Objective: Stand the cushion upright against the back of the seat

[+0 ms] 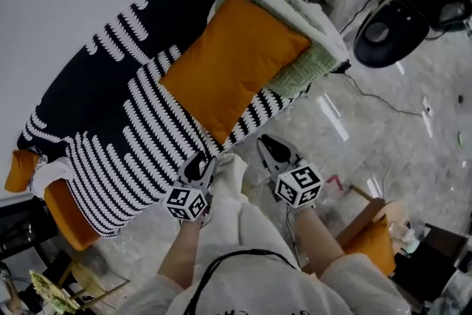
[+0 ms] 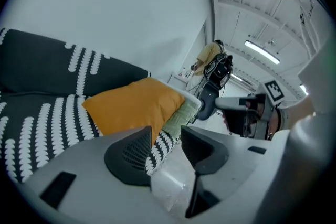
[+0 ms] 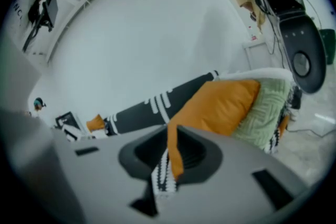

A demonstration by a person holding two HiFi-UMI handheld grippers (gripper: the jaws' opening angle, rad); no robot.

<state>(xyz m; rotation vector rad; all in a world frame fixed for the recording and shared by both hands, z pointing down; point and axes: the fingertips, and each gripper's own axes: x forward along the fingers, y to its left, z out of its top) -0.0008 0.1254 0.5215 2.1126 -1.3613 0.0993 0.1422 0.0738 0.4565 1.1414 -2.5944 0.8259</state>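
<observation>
Left hand-held gripper [image 1: 200,164], jaws apart, empty; right hand-held gripper [image 1: 270,147], jaws barely parted, empty; beyond them I note orange cushion [image 1: 232,63] lying on striped sofa [image 1: 110,122], overlapping green cushion [image 1: 308,68].

Left gripper [image 2: 167,136] open before the sofa [image 2: 42,118]
Its jaws stand apart with nothing between them. Beyond them an orange cushion [image 2: 136,107] lies flat on the black-and-white striped sofa, and a green cushion [image 2: 182,114] touches its right side. The right gripper [image 2: 223,105] is at the right, above the floor.
</observation>
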